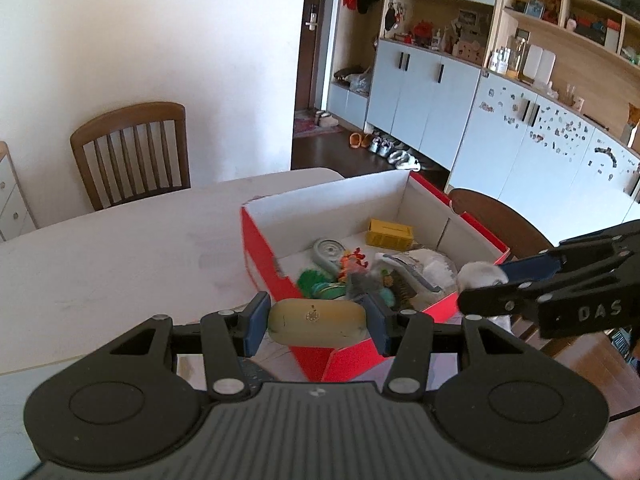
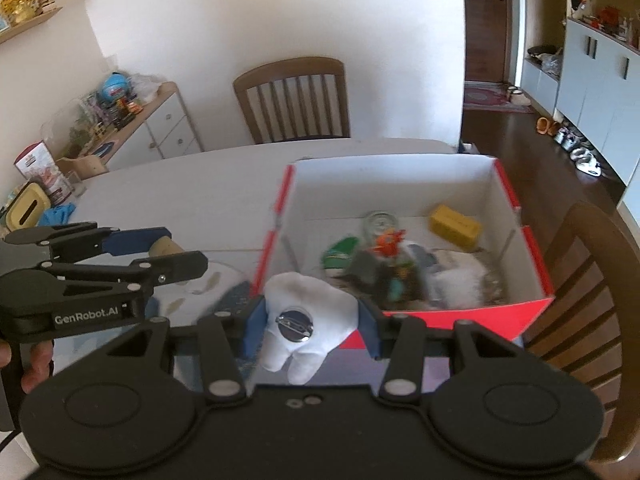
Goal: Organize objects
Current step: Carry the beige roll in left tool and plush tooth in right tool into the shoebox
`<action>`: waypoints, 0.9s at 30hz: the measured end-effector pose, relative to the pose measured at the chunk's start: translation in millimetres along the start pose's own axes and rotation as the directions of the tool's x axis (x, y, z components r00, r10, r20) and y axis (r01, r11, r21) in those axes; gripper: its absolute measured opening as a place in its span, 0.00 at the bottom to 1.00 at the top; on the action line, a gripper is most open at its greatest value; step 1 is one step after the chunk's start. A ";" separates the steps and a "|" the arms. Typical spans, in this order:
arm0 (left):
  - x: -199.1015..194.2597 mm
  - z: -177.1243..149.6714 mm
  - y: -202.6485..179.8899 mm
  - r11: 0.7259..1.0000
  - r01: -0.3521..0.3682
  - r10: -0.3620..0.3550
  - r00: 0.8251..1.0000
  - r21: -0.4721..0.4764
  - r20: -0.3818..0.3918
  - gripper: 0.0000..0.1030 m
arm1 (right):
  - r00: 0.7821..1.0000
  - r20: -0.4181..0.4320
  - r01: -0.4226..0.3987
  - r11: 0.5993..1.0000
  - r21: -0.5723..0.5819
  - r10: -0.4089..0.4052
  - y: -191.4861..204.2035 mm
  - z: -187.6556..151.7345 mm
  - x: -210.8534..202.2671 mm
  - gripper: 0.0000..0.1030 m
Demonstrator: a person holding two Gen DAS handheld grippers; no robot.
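My left gripper (image 1: 316, 322) is shut on a beige oval case (image 1: 318, 322), held just before the near corner of the red cardboard box (image 1: 260, 256). My right gripper (image 2: 310, 324) is shut on a white tooth-shaped plush (image 2: 308, 320) with a round metal pin badge, in front of the box's near wall (image 2: 472, 316). Inside the box lie a yellow block (image 1: 390, 234), a grey round item (image 1: 328, 250), a green toy (image 1: 318, 282), orange bits and white fluff. In the left wrist view the right gripper (image 1: 492, 286) shows at the right with the plush (image 1: 480, 274).
The box stands on a white table (image 1: 120, 264). Wooden chairs stand behind the table (image 1: 132, 152) and to the right of the box (image 2: 588, 280). A sideboard (image 2: 132, 128) with toys is at the left, grey cabinets (image 1: 420, 92) at the right. A hand (image 2: 36, 364) holds the left gripper.
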State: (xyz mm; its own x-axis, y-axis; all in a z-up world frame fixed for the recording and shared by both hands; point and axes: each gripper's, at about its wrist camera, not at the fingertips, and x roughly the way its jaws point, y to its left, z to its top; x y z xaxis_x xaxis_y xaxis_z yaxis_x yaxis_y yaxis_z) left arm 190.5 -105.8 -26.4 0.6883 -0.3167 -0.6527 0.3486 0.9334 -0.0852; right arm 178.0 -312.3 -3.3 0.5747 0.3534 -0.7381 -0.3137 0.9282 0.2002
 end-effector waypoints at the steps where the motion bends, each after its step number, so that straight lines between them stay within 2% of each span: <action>1: 4.4 1.1 -4.4 1.000 -0.004 0.004 1.000 0.003 -0.004 0.49 | 1.000 0.004 0.000 1.000 0.003 0.000 -4.9 0.6 -0.5 0.46; 13: 66.7 18.5 -46.0 0.998 -0.052 0.054 0.996 0.024 -0.066 0.49 | 0.998 0.019 0.058 0.998 0.028 -0.058 -74.7 21.7 22.3 0.46; 19: 102.2 32.1 -59.2 0.995 -0.090 0.093 0.992 0.042 -0.082 0.49 | 0.996 0.000 0.089 0.996 -0.006 -0.089 -91.7 30.8 53.2 0.46; 27: 154.4 48.1 -59.5 0.989 -0.145 0.144 0.980 0.004 -0.137 0.49 | 0.993 -0.065 0.093 0.994 -0.061 -0.097 -103.3 33.6 95.7 0.46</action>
State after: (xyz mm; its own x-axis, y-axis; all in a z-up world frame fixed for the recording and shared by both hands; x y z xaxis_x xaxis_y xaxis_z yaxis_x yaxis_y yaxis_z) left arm 306.7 -218.4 -85.9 0.6378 -0.1529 -0.7549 0.2479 0.9687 0.0132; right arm 290.9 -370.5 -73.0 0.5521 0.2531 -0.7944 -0.3044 0.9482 0.0905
